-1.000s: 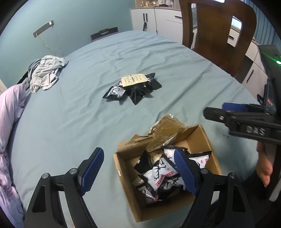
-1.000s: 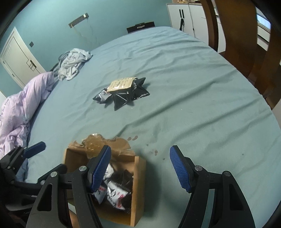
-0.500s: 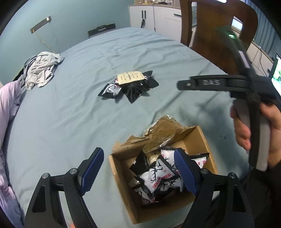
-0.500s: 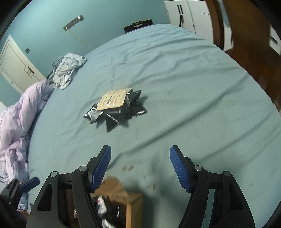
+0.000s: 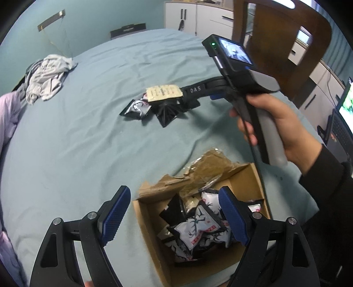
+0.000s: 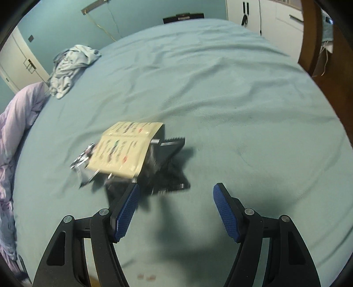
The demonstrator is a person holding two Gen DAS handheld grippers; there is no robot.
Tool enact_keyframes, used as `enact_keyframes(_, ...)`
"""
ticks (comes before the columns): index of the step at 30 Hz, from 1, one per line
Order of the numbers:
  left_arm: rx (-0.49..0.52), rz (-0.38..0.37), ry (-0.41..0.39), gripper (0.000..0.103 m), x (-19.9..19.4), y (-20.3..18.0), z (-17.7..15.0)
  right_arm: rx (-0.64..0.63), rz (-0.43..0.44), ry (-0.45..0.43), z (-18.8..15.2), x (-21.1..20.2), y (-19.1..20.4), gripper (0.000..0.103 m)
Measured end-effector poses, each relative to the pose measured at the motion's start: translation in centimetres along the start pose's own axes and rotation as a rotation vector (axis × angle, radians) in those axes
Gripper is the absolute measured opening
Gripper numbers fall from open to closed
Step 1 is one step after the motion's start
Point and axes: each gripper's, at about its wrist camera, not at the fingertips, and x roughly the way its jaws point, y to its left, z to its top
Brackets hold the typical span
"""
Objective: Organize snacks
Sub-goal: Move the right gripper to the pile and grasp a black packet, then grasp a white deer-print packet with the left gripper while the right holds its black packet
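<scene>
A small pile of snack packets lies mid-table: a beige packet on top of black ones. A torn cardboard box near the front edge holds several black-and-white snack packets. My left gripper is open and empty, hovering over the box's left side. My right gripper is open and empty, just short of the pile, its left finger at the black packets' near edge. It also shows in the left wrist view reaching the pile.
The table has a blue-green cloth. Crumpled grey clothes lie at the far left, a lilac quilt on the left edge. A wooden chair stands at the far right, white cabinets behind.
My right gripper has moved forward from above the box to the snack pile, staying open. My left gripper has held nearly still over the box.
</scene>
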Motion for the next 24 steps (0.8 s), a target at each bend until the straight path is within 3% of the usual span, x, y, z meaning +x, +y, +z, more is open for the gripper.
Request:
enact_keyframes(4, -0.028, -0.008, 0.017, 0.083, 0.7, 0.6, 0.3, -0.025, -0.013, 0.030, 1.2, 2.6, 0.7, 0.068)
enact_keyframes(5, -0.031, 0.000, 0.016, 0.083, 0.8, 0.7, 0.3, -0.034, -0.029, 0.021, 1.3, 2.9, 0.9, 0.064)
enact_keyframes(6, -0.034, 0.004, 0.015, 0.083, 0.9, 0.8, 0.4, -0.051, -0.049, 0.007, 1.4, 3.1, 1.3, 0.059)
enact_keyframes(8, -0.035, 0.011, 0.011, 0.083, 0.9, 0.9, 0.6, -0.082, -0.079, -0.004, 1.2, 3.3, 1.9, 0.033)
enact_keyframes(16, -0.043, 0.034, -0.051, 0.083, 0.7, 1.7, 1.9, -0.051, -0.076, -0.037, -0.5, -1.0, 2.2, 0.031)
enact_keyframes(24, 0.067, 0.172, -0.087, 0.083, 2.1, 2.8, 4.2, 0.008, -0.024, -0.106, -4.8, -10.9, 1.9, 0.031)
